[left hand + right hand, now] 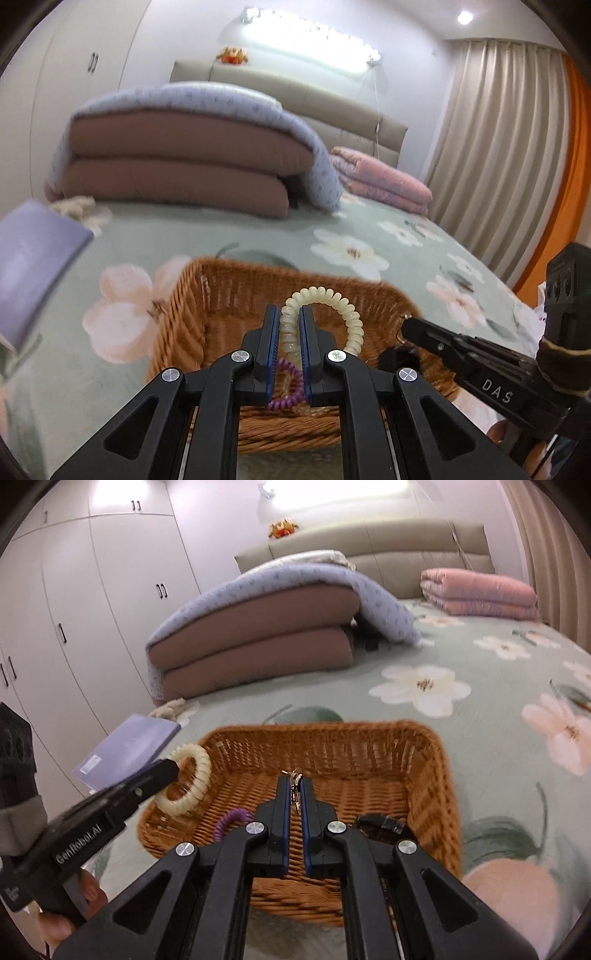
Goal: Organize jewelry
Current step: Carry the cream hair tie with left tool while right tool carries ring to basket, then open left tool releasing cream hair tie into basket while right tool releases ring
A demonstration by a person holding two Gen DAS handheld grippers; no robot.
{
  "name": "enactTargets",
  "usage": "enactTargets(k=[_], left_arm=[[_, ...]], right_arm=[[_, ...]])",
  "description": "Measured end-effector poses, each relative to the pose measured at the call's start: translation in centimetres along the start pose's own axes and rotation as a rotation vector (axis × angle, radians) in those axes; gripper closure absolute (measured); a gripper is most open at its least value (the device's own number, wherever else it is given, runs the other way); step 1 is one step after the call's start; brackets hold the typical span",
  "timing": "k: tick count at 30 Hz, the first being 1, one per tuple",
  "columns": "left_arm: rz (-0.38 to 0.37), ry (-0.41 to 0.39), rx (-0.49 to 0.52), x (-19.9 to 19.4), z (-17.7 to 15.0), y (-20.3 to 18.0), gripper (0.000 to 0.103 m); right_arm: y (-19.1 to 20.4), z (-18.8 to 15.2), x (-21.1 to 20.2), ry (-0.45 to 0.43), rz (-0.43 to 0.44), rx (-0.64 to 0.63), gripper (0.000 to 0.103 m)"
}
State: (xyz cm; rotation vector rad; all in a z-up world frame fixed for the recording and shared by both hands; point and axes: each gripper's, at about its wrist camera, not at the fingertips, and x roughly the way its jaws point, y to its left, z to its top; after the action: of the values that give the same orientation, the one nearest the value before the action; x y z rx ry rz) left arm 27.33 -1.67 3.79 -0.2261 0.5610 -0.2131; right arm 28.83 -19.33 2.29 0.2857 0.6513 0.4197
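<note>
Between your right gripper's (294,780) pads sits a small metal piece (295,775) too tiny to name: earring or ring, you cannot tell. Your left gripper (289,314) hides part of the cream coil bracelet (332,299) between its fingers, and most of the purple coil (286,384) beneath them. The dark item (380,823) right of your right tongs is half covered. The basket's (207,295) near rim is blurred.
</note>
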Motion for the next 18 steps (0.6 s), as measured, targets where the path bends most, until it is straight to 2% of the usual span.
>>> enactTargets(k=[5,18], left_arm=[[0.023,0.056,-0.011,2.1,-1.0,1.0,0.092],[0.054,0.070,0.016,2.2,-1.5,0.6,0.092]], right_arm=[[-1.3,-1.1,2.0,0.055,0.013,0.024,0.096],[-1.9,-1.6,2.4,0.077,0.050,0.061,0.096]])
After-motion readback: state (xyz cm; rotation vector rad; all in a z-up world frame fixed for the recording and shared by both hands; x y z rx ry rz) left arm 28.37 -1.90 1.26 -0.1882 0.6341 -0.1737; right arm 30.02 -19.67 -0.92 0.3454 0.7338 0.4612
